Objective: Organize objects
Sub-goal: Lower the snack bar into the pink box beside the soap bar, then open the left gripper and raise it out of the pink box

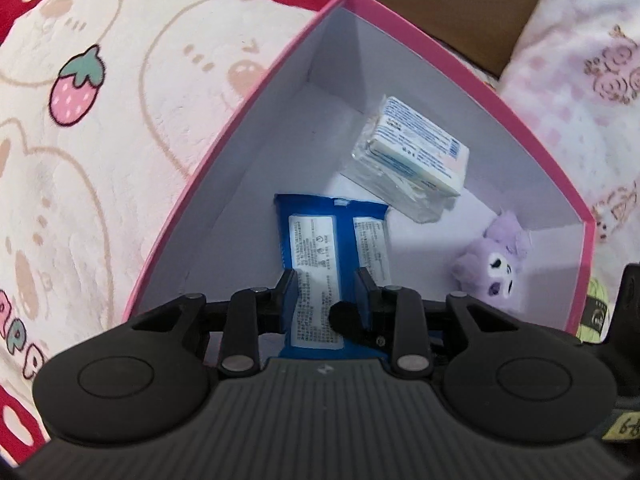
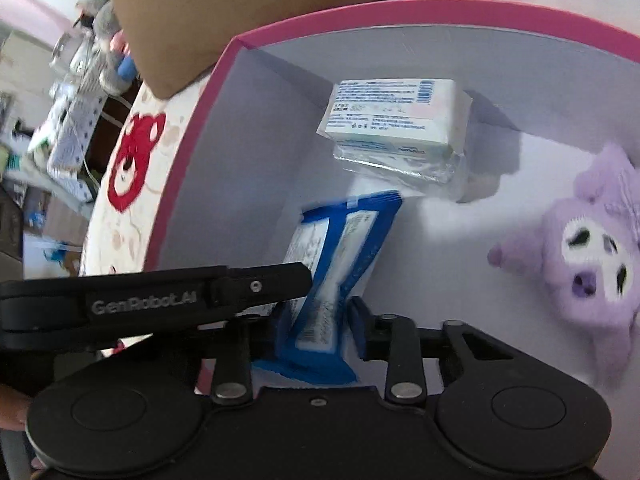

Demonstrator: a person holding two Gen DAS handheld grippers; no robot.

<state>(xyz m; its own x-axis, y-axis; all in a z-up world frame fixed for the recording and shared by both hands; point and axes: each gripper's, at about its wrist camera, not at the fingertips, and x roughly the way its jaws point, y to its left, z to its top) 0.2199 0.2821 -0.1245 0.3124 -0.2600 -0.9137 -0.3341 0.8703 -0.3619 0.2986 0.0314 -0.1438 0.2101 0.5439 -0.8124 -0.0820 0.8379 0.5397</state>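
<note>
a: quick one. where's the blue foil snack packet with white labels (image 1: 332,248)?

b: inside the pink-rimmed cardboard box with white walls (image 1: 256,184), near its left wall. lower end sits between the fingers of the left gripper (image 1: 329,286), upper end tips toward the shrink-wrapped white soap-like bar pack (image 1: 416,152).

a: left claw state?

b: pressed in on the packet, 2 pads touching its sides in the left wrist view. i judge it pinching the packet.

a: right one?

b: right gripper (image 2: 314,312) also has the packet (image 2: 340,256) between its fingers, but that view is blurred and there's a gap showing on the right pad side. cannot tell if it's gripping or just straddling.

a: handling?

b: judging by looks: light, soft, crinkly foil, probably slippery, contents likely crushable. pinch across the flat middle, gently, not the sealed end flap.

a: other stuff in the box?

b: bar pack (image 2: 396,128) toward the far corner, fluffy purple plush toy with a white face (image 2: 584,264) on the right side, apart from the packet. box sits on a cream strawberry-print blanket (image 1: 80,128), brown cardboard carton (image 1: 420,8) behind it.

a: risk?

b: packet could slip or twist if both claws pull unevenly.
</note>
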